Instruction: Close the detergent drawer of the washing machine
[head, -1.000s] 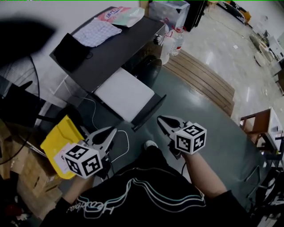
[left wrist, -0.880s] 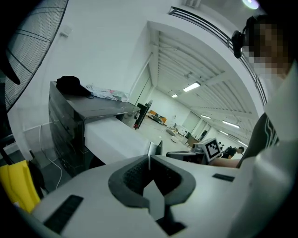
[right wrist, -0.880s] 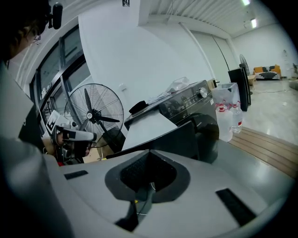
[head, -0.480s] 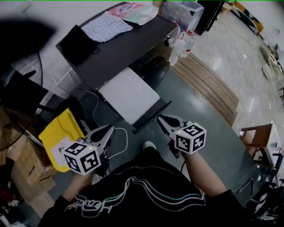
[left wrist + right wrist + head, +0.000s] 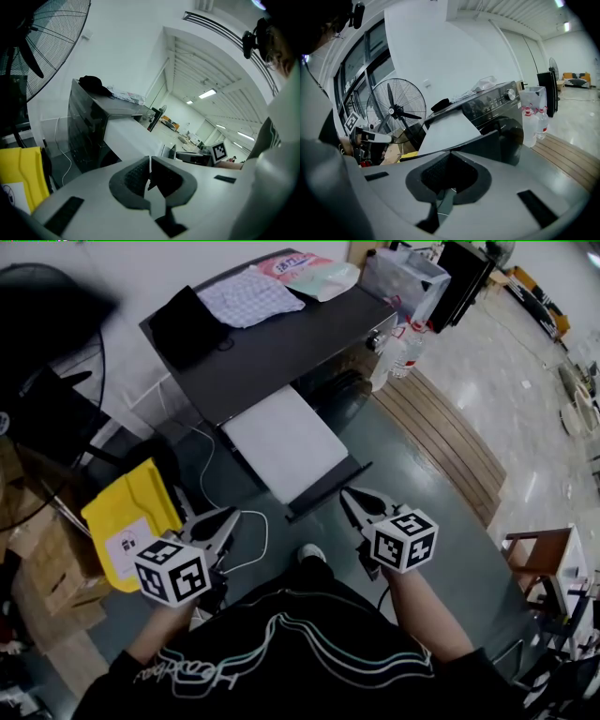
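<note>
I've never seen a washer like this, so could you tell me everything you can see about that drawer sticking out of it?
The drawer is pulled far out of the dark washing machine, towards the person. Its top shows as a flat, plain white surface, probably plastic, with no compartments visible. Its outer end is a dark front panel. Nothing lies on it. The left hand-held gripper and right hand-held gripper sit short of that panel, shut, not touching it.

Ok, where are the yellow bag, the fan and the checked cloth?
yellow bag [image 5: 141, 507]: head view, its yellow front.
fan [image 5: 396, 111]: right gripper view, the hub.
checked cloth [image 5: 248, 296]: head view, its middle.
</note>
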Tool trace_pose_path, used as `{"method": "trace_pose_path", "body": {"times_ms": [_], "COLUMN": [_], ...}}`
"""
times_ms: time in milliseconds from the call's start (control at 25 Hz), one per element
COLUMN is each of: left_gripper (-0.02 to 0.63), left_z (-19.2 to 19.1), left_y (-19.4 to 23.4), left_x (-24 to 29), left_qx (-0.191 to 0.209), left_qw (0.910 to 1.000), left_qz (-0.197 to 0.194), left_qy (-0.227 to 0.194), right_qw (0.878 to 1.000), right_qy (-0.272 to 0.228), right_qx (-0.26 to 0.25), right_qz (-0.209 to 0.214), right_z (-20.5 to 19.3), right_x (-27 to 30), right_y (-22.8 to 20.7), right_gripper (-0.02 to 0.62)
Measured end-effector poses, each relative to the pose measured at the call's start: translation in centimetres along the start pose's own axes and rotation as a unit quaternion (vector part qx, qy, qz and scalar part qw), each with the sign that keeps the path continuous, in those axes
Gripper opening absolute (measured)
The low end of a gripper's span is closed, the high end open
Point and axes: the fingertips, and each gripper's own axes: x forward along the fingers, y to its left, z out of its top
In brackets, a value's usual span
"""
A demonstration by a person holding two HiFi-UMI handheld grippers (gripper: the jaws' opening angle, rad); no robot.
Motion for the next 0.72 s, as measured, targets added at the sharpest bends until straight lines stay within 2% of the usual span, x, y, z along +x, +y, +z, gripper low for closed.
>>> {"method": "trace_pose_path", "body": {"times_ms": [720], "left_gripper": [0.032], "left_z": [-0.07], "left_y": [-0.20], "left_x": [-0.32], "left_qx": [-0.018], "left_qw": [0.9997], "left_qz": [0.009], "left_qy": [-0.011], "right_qw": [1.000], "right_qy": [-0.011], "right_qx": [0.019], "right_qz": [0.007], "right_z": [0.82], "right_x": [0.10], "right_y": [-0.49], "right_gripper": [0.026]}}
